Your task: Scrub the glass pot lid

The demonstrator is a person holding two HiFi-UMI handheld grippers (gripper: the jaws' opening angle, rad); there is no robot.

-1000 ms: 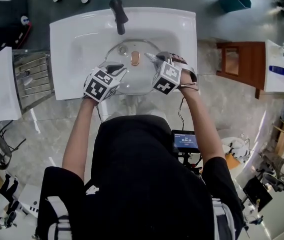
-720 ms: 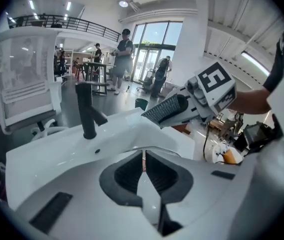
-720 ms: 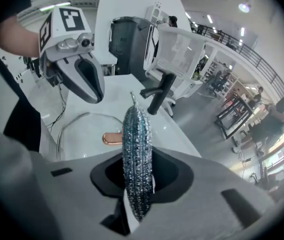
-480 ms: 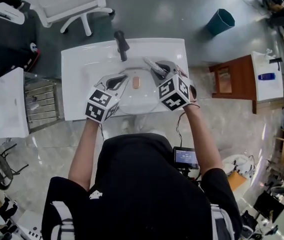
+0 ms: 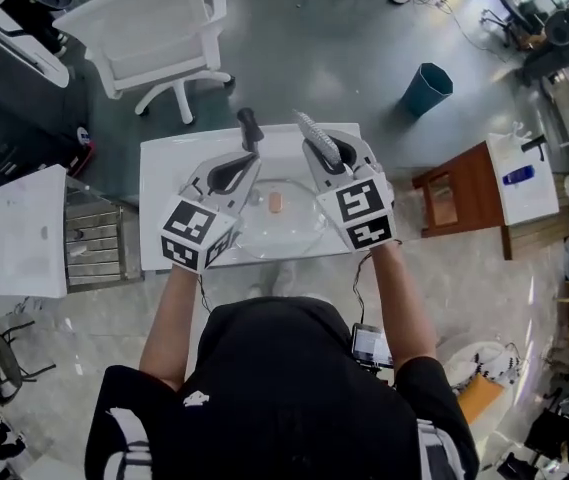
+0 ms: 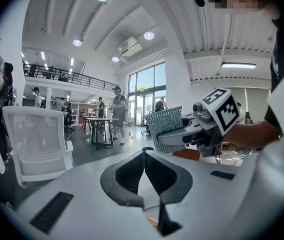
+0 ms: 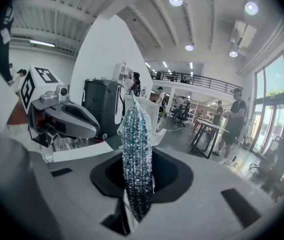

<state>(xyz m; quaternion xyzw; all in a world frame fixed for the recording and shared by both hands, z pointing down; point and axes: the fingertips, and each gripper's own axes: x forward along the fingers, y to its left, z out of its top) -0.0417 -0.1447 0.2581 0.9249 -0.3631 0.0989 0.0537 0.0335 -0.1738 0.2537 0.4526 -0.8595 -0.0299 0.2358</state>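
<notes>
My right gripper [image 7: 137, 171] pinches the scrubber [image 7: 137, 134], my left gripper [image 6: 143, 154] is closed and empty. I hover; lid [image 5: 284, 233] at six o'clock. Next, descend and scrub.

- The pot lid [image 5: 286, 234] is clear, smooth glass.
- The sink [image 5: 159, 168] is white, hard and shiny.
- The scrubber [image 7: 137, 149] is silver, sparkly and rough, like knitted threads.
- The left gripper [image 6: 142, 156] has a grey, dull plastic shell and black ribbed pads [image 6: 127, 176].
- The floor [image 5: 294, 58] is smooth and shiny.

Overhead head view; level tool views
</notes>
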